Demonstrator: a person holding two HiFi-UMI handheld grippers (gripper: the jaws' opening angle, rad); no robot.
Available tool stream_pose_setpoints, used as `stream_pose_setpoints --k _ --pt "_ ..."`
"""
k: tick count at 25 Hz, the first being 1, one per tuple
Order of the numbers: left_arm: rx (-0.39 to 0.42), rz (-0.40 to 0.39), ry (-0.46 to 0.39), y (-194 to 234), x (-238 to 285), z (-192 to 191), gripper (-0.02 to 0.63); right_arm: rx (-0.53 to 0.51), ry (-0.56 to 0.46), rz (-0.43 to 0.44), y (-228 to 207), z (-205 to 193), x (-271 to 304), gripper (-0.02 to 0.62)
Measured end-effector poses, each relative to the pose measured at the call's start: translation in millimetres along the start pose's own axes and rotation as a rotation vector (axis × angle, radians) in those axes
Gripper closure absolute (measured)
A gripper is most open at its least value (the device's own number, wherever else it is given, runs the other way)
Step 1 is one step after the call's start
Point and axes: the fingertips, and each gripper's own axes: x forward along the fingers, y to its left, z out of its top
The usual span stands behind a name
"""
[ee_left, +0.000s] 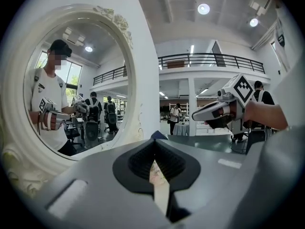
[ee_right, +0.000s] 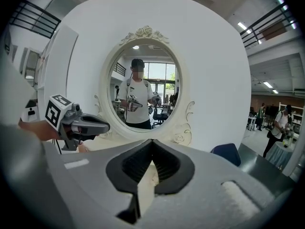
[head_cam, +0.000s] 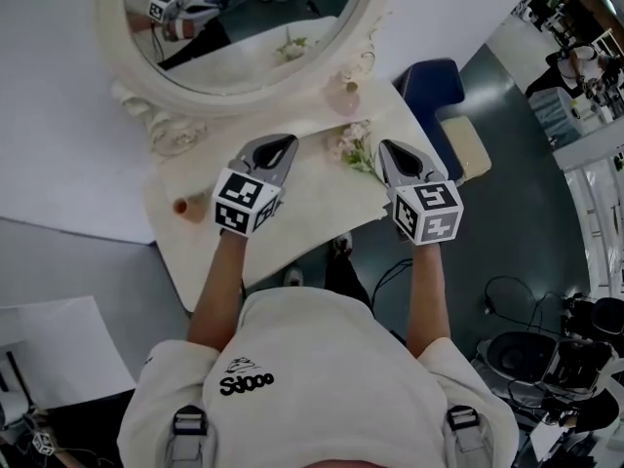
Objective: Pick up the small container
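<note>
A small brown-topped container (head_cam: pixel 181 206) stands on the white dressing table (head_cam: pixel 312 213), near its left edge. My left gripper (head_cam: pixel 284 145) hovers over the table just right of the container, with its jaws shut and nothing in them. To the right, my right gripper (head_cam: pixel 389 150) hangs at the same height, also shut and empty, beside a sprig of pale flowers (head_cam: pixel 353 150). In the left gripper view the right gripper (ee_left: pixel 196 117) shows side-on. The right gripper view shows the left gripper (ee_right: pixel 106 126) in front of the mirror.
An oval mirror in an ornate white frame (head_cam: pixel 363 29) stands at the back of the table. A small pink vase (head_cam: pixel 347 95) sits by its right foot. A blue chair (head_cam: pixel 434 84) with a beige cushion (head_cam: pixel 466 147) is at the table's right.
</note>
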Motion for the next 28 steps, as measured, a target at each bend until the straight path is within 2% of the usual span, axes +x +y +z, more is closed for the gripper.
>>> stream_pose_setpoints --k 11,22,28 --pt "-0.06 0.132 0.056 40.7 35.4 -7.7 0.589 -0.033 0.022 0.135 -43.2 19.1 80.4 0.59" --pt "-0.163 0.255 0.139 64.9 87.1 -42.9 0.589 -0.051 0.105 0.287 -86.5 -7.5 170.2 0.518" --pt "-0.202 0.3 0.181 71.3 108.5 -62.1 0.589 -0.06 0.104 0.374 -96.2 -21.6 206.5 0.46"
